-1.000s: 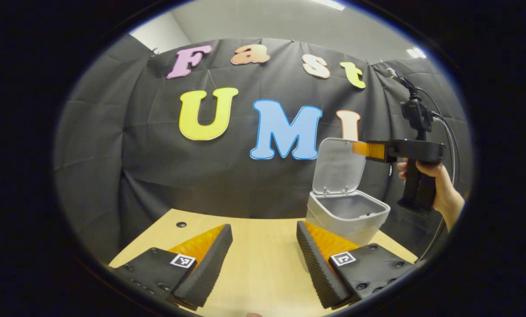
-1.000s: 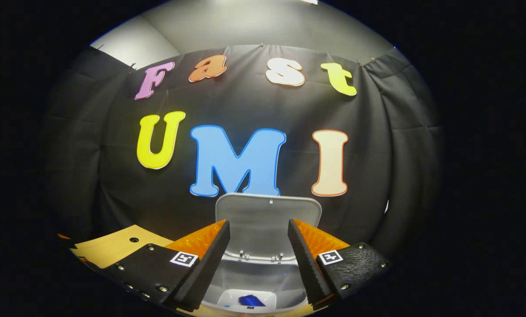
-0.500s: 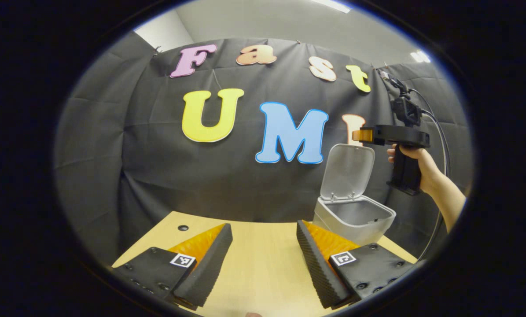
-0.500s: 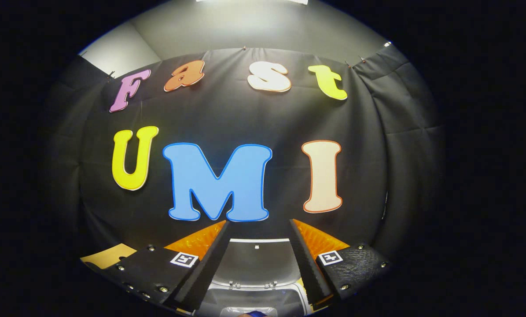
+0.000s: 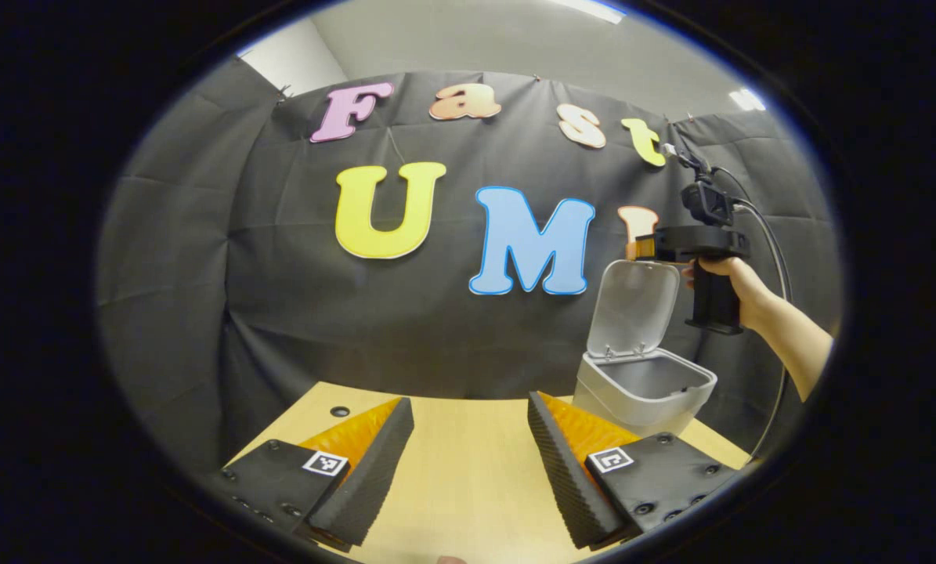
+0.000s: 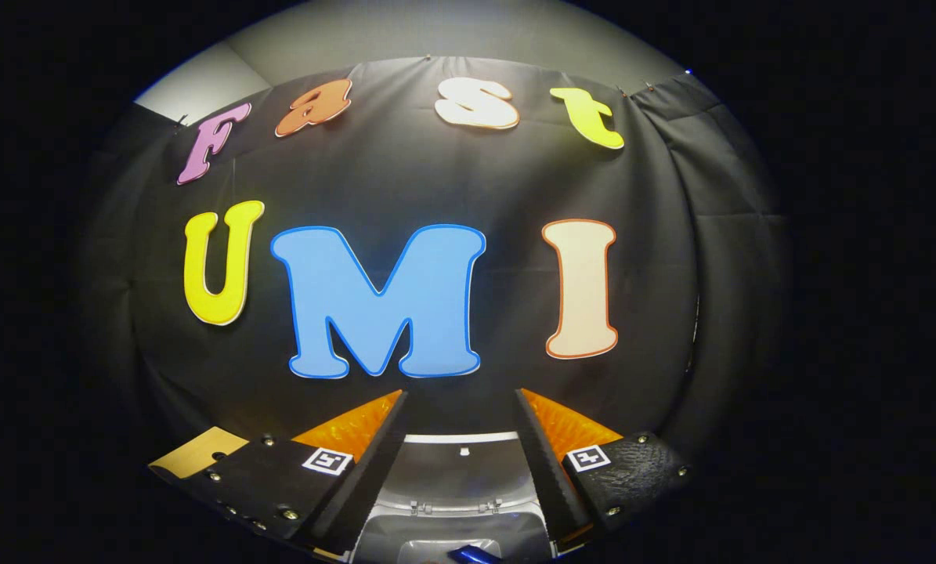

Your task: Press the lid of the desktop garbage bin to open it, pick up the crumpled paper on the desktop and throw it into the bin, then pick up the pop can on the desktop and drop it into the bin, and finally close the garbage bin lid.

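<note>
The garbage bin [image 5: 645, 385] stands on the wooden desktop [image 5: 468, 462], toward its right rear, with the lid [image 5: 634, 307] raised upright on its hinge. A blue item [image 6: 471, 554], probably the pop can, is glimpsed inside the bin in the right gripper view. No paper or can is seen on the desktop, so the closing step is judged to be in hand. The right gripper [image 5: 638, 247], held by a hand [image 5: 738, 283], is positioned just above the lid's top edge, with its fingers spread and holding nothing. The left gripper [image 5: 470, 458] is held low over the desktop, fingers likewise spread and empty. For the next move, the lid's top edge is to be pushed forward and down until it is seated on the rim.
</note>
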`<action>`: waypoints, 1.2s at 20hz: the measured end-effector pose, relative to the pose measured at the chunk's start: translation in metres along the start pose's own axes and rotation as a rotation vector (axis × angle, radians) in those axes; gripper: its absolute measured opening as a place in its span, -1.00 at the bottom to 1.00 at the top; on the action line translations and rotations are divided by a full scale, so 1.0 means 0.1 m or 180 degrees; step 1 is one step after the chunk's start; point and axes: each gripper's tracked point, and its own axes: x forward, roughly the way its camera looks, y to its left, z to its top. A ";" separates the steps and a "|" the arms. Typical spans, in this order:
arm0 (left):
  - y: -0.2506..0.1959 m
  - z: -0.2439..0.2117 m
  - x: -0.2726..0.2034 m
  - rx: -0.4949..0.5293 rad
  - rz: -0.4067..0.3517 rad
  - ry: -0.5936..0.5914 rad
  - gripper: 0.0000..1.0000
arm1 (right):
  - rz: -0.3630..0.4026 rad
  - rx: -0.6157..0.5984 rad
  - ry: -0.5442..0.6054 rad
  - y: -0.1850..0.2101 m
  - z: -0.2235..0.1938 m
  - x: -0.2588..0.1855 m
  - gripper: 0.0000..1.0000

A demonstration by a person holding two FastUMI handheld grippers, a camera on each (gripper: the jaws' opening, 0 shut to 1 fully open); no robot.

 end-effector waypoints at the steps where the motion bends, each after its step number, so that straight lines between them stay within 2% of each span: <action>1: 0.01 -0.01 0.01 -0.0010 0.0001 0.0009 0.92 | 0.0034 0.0021 0.0067 0.00 -0.03 -0.06 0.68; 12: -0.18 -0.17 -0.06 0.0125 -0.0075 0.0034 0.93 | 0.0072 0.0033 0.0344 0.00 -0.42 -0.73 0.70; 17: -0.27 -0.21 -0.07 0.0104 -0.0124 0.0061 0.93 | 0.0124 0.0056 0.0486 0.01 -0.66 -0.87 0.70; 24: -0.27 -0.26 -0.08 0.0143 -0.0109 0.0102 0.92 | 0.0057 -0.0049 0.0599 0.02 -1.11 -1.04 0.70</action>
